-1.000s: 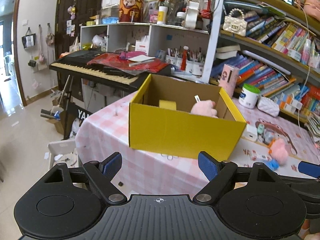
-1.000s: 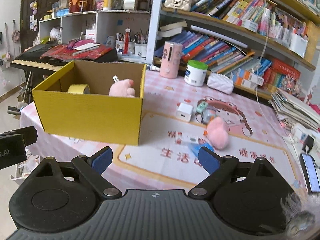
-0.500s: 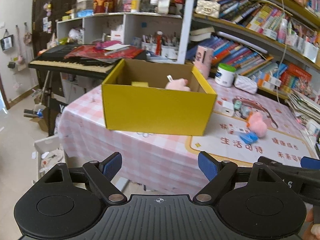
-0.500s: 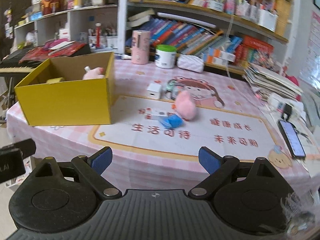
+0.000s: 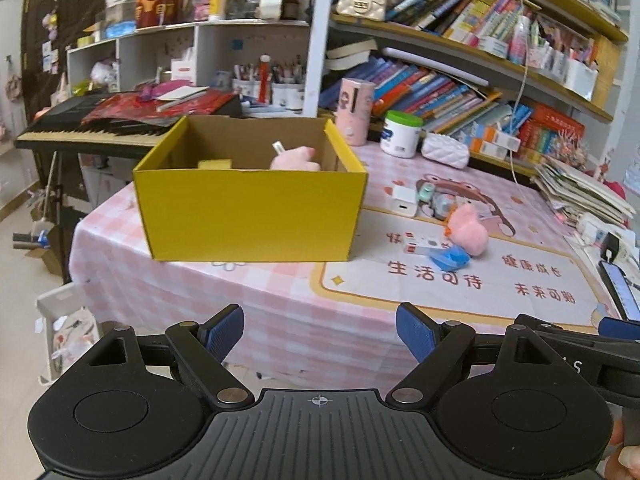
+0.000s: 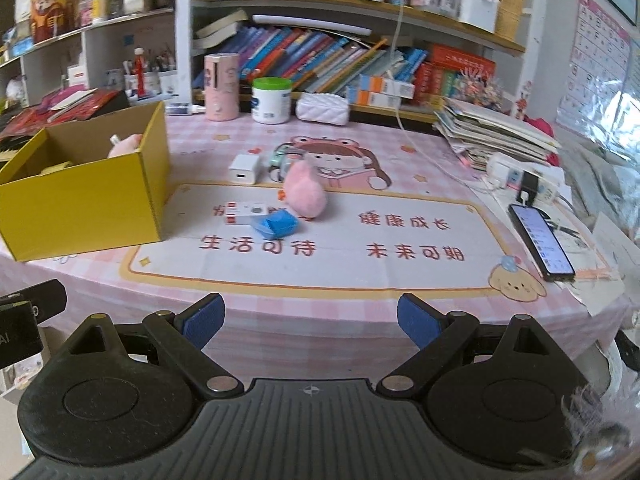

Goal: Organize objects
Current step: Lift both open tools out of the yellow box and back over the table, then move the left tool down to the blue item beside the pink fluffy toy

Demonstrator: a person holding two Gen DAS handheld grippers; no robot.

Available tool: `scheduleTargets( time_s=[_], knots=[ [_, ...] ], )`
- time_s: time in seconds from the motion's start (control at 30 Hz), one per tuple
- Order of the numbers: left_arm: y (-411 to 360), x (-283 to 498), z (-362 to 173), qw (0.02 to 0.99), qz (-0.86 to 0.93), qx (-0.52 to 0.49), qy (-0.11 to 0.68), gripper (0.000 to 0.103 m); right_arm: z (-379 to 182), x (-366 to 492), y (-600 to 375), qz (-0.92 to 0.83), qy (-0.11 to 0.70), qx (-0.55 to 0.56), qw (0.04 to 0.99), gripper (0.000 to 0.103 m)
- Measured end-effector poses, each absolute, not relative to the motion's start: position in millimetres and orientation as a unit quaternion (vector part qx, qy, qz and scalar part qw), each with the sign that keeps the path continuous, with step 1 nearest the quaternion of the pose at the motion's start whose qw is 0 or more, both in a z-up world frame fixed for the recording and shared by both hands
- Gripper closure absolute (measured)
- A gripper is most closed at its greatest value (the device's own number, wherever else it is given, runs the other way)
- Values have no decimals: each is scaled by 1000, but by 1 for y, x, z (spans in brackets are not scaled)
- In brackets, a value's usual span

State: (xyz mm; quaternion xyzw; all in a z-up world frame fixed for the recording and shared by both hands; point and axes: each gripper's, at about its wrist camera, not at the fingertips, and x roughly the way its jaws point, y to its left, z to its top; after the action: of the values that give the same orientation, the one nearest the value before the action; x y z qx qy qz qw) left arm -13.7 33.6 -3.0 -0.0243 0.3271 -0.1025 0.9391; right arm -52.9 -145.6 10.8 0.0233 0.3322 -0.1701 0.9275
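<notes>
Views swung right: pink-checked table (image 6: 400,152), bookshelves (image 6: 360,60) now central; both claws spread, empty

A table with a pink checked cloth (image 5: 280,312) stands before a long wooden bookshelf (image 6: 360,4) full of coloured books. To the left, a white cubby shelf (image 5: 200,48) stands behind a black keyboard piano (image 5: 80,124). The floor (image 5: 20,272) is pale and shiny. A poster (image 6: 600,60) hangs on the right wall.
</notes>
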Motion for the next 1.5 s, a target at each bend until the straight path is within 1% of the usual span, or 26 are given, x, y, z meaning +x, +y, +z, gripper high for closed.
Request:
scheduleTargets(
  time_s=[0.53, 1.5],
  knots=[
    [-4, 10, -5, 935, -117, -21, 334, 18, 8, -33, -182, -187, 338, 28, 922, 10],
    [-92, 69, -7, 937, -62, -44, 341, 18, 9, 60, -276, -126, 341, 9, 932, 10]
  ],
)
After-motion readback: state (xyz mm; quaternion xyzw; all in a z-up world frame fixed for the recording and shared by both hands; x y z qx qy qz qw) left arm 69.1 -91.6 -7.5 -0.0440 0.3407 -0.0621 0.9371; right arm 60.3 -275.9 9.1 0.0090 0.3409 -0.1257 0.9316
